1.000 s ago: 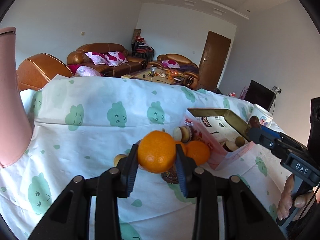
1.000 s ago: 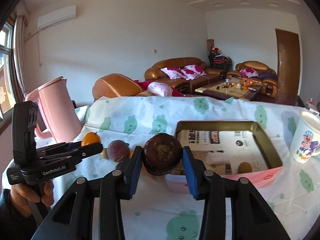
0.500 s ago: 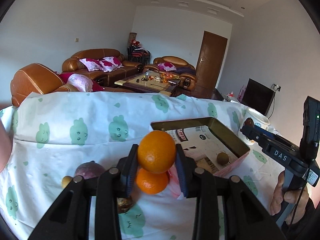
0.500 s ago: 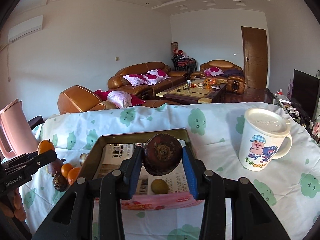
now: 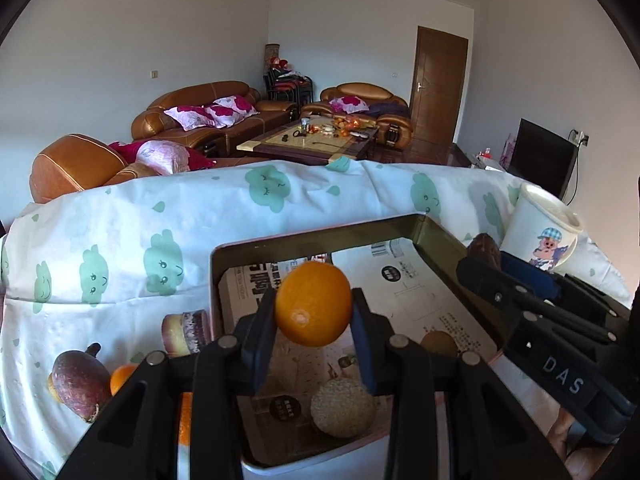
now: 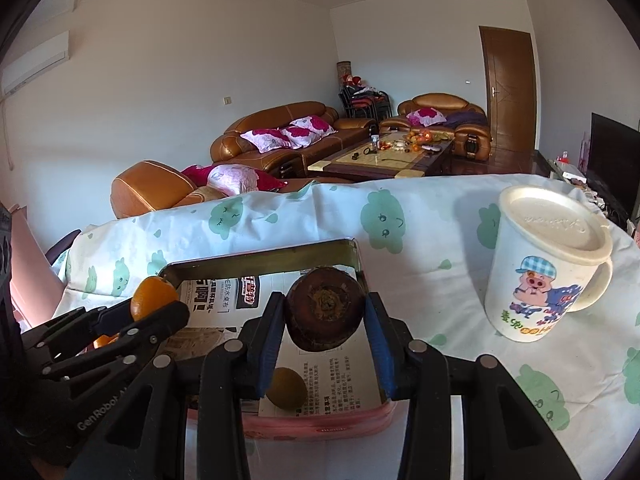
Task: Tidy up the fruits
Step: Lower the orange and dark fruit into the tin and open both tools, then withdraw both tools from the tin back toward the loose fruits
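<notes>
My left gripper (image 5: 314, 312) is shut on an orange (image 5: 313, 309) and holds it above the near left part of a pink, paper-lined tin box (image 5: 312, 236). My right gripper (image 6: 325, 316) is shut on a dark brown round fruit (image 6: 325, 312), which hangs over the right side of the same box (image 6: 260, 258). A small yellow-brown fruit (image 6: 286, 388) lies on the box floor. In the left wrist view the right gripper (image 5: 486, 252) comes in from the right; in the right wrist view the left gripper with its orange (image 6: 154, 296) comes in from the left.
On the cloud-print tablecloth (image 5: 120, 248), left of the box, lie a purple passion fruit (image 5: 78, 384) and an orange (image 5: 122, 376). A white lidded cartoon mug (image 6: 546, 264) stands right of the box. The pink jug's edge (image 6: 18, 248) shows at far left.
Both grippers have travelled rightward with their fruits, from the loose fruit pile to above the box. The jug has slid out of the left wrist view; the mug has come close in the right one.
</notes>
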Available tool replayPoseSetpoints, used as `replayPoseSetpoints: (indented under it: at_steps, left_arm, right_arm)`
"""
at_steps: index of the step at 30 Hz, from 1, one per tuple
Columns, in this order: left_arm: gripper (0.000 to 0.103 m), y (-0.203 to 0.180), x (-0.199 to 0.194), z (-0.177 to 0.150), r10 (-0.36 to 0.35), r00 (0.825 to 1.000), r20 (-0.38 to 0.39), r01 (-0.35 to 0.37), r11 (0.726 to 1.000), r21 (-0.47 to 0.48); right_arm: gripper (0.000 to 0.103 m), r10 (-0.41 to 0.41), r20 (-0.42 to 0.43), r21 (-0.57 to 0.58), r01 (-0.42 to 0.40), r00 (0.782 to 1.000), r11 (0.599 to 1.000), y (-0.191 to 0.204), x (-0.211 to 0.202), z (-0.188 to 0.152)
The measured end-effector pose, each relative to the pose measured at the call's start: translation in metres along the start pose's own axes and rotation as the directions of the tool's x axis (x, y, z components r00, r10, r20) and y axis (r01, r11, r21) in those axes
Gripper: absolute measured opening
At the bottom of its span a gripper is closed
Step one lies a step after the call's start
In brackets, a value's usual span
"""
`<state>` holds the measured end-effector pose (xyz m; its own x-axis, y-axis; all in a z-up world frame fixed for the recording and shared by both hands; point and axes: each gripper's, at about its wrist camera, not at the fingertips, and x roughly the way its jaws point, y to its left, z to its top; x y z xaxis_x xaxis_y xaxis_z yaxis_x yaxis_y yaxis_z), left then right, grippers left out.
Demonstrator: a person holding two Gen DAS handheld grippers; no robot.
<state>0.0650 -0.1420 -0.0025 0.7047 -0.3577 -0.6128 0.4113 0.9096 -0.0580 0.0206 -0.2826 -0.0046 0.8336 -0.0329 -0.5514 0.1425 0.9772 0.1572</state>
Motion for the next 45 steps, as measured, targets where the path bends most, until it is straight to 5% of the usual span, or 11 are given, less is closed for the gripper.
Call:
replayPoseSetpoints:
  at_steps: [26, 30, 33, 37, 45]
  left_arm:
    - [0.04, -0.01, 0.015, 0.001, 0.085, 0.996, -0.02, -0.085, 0.996, 0.018]
    - [0.078, -0.007, 0.009, 0.0, 0.123, 0.992, 0.007, -0.123, 0.992, 0.0]
    - [0.082, -0.007, 0.005, 0.0, 0.128, 0.991, 0.033, -0.128, 0.992, 0.0]
    - [0.102, -0.009, 0.002, 0.0, 0.154, 0.987, 0.047, -0.155, 0.988, 0.009]
    - [0.103, -0.009, 0.001, -0.001, 0.177, 0.983, 0.043, -0.178, 0.984, 0.003]
  right_arm:
    - [0.043, 0.079, -0.067, 0.039, -0.077, 0.995, 0.996, 0.0, 0.02, 0.0]
    - [0.046, 0.076, -0.007, 0.056, -0.075, 0.997, 0.996, -0.003, 0.009, 0.001]
    - [0.062, 0.052, 0.04, 0.058, -0.054, 0.998, 0.997, -0.003, 0.0, 0.002]
    - [0.064, 0.028, 0.072, 0.069, -0.033, 0.997, 0.997, -0.005, -0.005, 0.004]
    - [0.065, 0.002, 0.094, 0.075, -0.009, 0.996, 0.997, -0.008, -0.008, 0.005]
